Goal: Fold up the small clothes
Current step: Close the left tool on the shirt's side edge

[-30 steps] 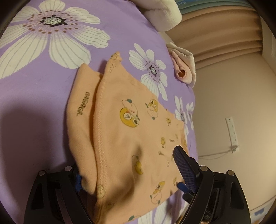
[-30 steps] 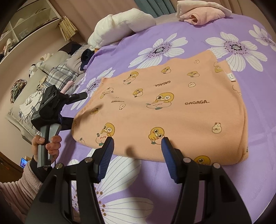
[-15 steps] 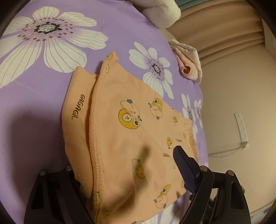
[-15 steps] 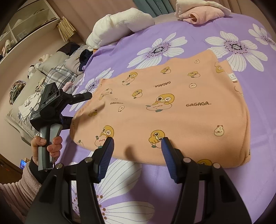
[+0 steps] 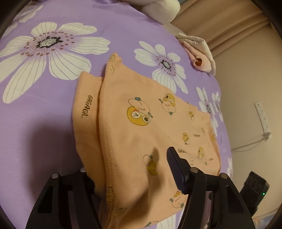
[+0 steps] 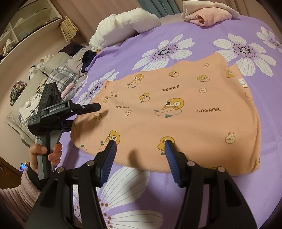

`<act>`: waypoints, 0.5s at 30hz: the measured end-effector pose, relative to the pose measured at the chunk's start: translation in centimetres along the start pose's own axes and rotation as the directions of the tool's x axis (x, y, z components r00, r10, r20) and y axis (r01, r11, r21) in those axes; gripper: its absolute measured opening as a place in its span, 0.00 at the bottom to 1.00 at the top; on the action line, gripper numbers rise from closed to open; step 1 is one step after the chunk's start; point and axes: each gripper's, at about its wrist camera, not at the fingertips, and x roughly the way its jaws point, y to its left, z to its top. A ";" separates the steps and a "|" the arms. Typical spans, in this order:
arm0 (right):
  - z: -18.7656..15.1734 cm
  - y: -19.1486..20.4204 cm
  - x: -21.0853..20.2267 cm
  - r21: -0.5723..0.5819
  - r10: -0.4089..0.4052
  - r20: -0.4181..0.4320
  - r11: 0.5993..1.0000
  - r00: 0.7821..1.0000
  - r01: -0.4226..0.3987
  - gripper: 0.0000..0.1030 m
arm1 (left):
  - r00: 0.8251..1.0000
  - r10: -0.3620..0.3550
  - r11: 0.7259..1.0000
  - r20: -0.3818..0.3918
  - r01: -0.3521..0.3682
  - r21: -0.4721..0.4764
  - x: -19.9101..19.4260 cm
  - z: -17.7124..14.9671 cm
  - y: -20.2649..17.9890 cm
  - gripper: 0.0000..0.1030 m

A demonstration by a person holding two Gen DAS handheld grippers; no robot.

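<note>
An orange garment (image 5: pixel 141 114) printed with ducks lies folded on the purple flowered bedsheet (image 5: pixel 35 114). My left gripper (image 5: pixel 130 167) straddles its left edge. One finger is hidden under the cloth, the other finger (image 5: pixel 174 163) stands above it, and the jaws are closing with a gap still showing. In the right wrist view the left gripper (image 6: pixel 84 115) comes in from the left at the garment (image 6: pixel 176 109), held by a hand (image 6: pixel 45 153). My right gripper (image 6: pixel 140 146) hovers open over the garment's near edge and grips nothing.
Folded pink clothes (image 6: pixel 208 15) lie at the far edge of the bed, and a white plush roll (image 6: pixel 123 22) to their left. Piled clothes (image 6: pixel 61 74) sit beside the bed on the left. A power strip (image 5: pixel 262 116) hangs on the wall.
The left gripper's jaws have narrowed around the garment's left edge, and the gripper has rolled and tilted slightly. The right gripper has stayed where it was.
</note>
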 end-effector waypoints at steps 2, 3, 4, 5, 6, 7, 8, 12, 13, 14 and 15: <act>-0.1 0.2 0.0 -0.006 0.001 0.000 1.000 1.000 -0.001 0.56 | 1.000 0.004 1.000 0.001 -0.004 -0.001 -0.1 0.0 0.0 0.57; -0.1 0.3 0.0 -0.008 0.000 -0.001 1.000 1.000 0.000 0.56 | 1.000 0.009 1.000 0.002 -0.009 -0.001 -0.1 0.0 0.1 0.56; -0.1 0.4 0.1 -0.011 -0.002 -0.002 1.000 1.000 0.002 0.56 | 1.000 0.013 1.000 0.003 -0.013 -0.001 -0.2 -0.1 0.1 0.55; -0.1 0.5 0.1 -0.014 -0.004 -0.002 1.000 1.000 0.004 0.56 | 1.000 0.017 1.000 0.005 -0.017 -0.003 -0.2 -0.1 0.1 0.53; -0.1 0.5 0.2 -0.015 -0.004 -0.003 1.000 1.000 0.004 0.56 | 1.000 0.024 1.000 0.008 -0.024 -0.007 -0.3 -0.1 0.2 0.51; -0.2 0.5 0.1 -0.016 -0.004 -0.003 1.000 1.000 0.004 0.56 | 1.000 0.029 1.000 0.011 -0.029 -0.008 -0.3 -0.2 0.1 0.49; -0.2 0.6 0.2 -0.017 -0.005 -0.003 1.000 1.000 0.005 0.56 | 0.999 0.034 0.999 0.016 -0.034 -0.009 -0.5 -0.2 0.2 0.47; -0.2 0.6 0.2 -0.020 -0.008 0.000 1.000 1.000 0.008 0.56 | 0.998 0.051 0.999 0.031 -0.051 0.003 -0.9 -0.3 0.0 0.40; -0.2 0.6 0.2 -0.019 -0.008 0.001 1.000 1.000 0.008 0.56 | 0.998 0.058 0.998 0.036 -0.059 0.007 -0.9 -0.4 -0.2 0.34; -0.1 0.6 0.2 -0.018 -0.009 0.002 1.000 1.000 0.009 0.56 | 0.997 0.066 0.998 0.042 -0.067 0.012 -1.0 -0.4 -0.3 0.31; -0.1 0.6 0.1 -0.017 -0.010 0.003 1.000 1.000 0.010 0.56 | 0.997 0.068 0.998 0.046 -0.068 0.014 -1.1 -0.5 -0.4 0.30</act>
